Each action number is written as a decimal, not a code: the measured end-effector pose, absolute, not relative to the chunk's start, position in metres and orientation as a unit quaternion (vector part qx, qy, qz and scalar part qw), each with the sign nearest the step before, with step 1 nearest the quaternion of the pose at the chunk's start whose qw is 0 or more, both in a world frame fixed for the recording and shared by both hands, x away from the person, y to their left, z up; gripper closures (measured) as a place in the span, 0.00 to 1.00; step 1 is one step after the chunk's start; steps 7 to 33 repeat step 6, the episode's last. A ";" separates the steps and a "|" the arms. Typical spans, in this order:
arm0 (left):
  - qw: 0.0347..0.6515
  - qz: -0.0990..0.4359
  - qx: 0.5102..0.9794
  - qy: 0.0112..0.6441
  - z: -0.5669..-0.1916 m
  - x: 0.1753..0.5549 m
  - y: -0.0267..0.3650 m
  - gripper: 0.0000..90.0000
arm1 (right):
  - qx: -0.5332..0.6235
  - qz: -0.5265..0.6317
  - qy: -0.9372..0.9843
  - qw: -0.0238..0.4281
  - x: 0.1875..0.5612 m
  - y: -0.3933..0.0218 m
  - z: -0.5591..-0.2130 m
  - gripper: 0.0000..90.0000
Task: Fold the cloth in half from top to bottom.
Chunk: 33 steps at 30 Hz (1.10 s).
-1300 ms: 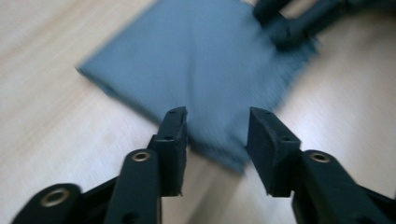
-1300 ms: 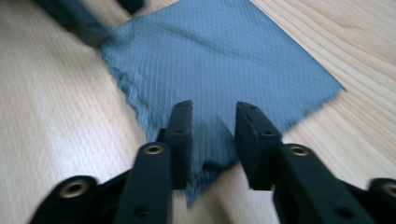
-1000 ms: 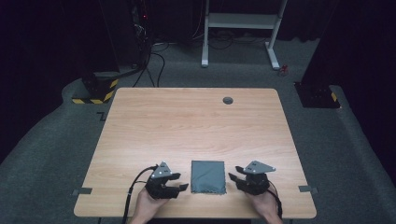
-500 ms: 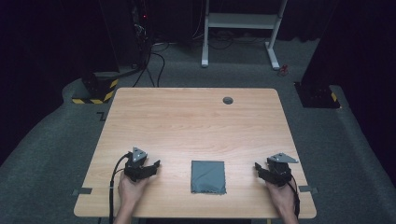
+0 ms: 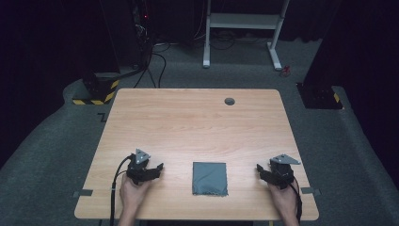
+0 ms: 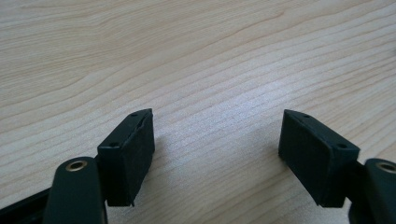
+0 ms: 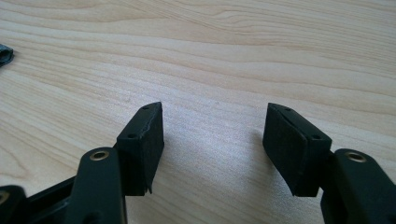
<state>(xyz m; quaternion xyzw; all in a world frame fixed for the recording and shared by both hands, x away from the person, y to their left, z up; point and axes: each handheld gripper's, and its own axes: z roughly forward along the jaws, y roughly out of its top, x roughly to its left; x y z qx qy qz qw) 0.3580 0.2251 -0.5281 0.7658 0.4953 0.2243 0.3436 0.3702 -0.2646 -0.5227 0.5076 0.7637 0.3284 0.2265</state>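
Note:
A dark grey folded cloth (image 5: 210, 178) lies flat on the wooden table (image 5: 197, 127), near the front edge and midway between my hands. My left gripper (image 5: 157, 168) rests low on the table to the cloth's left, a short gap away and pointing toward it. In the left gripper view its jaws (image 6: 217, 140) stand open over bare wood; they have just been opening, with nothing between them. My right gripper (image 5: 260, 169) sits to the cloth's right, a little farther off. Its jaws (image 7: 215, 135) have also just been opening and hold nothing. A corner of the cloth (image 7: 4, 53) peeks in at the left edge.
A small round cable hole (image 5: 229, 101) sits near the table's far edge. Beyond the table stand a white desk frame (image 5: 242, 21), cables on the floor and a yellow-black striped base (image 5: 94, 92). Tape strips (image 5: 82, 193) mark the table's front corners.
One second ago both grippers sat right at the cloth's sides. They have moved apart, left one leftward and right one rightward, and the cloth stays flat. Over the last half second neither hand moved.

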 end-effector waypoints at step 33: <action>0.344 0.224 0.766 0.495 -0.528 0.358 0.225 0.30 | 0.508 0.328 0.764 0.227 0.370 -0.265 -0.523 0.43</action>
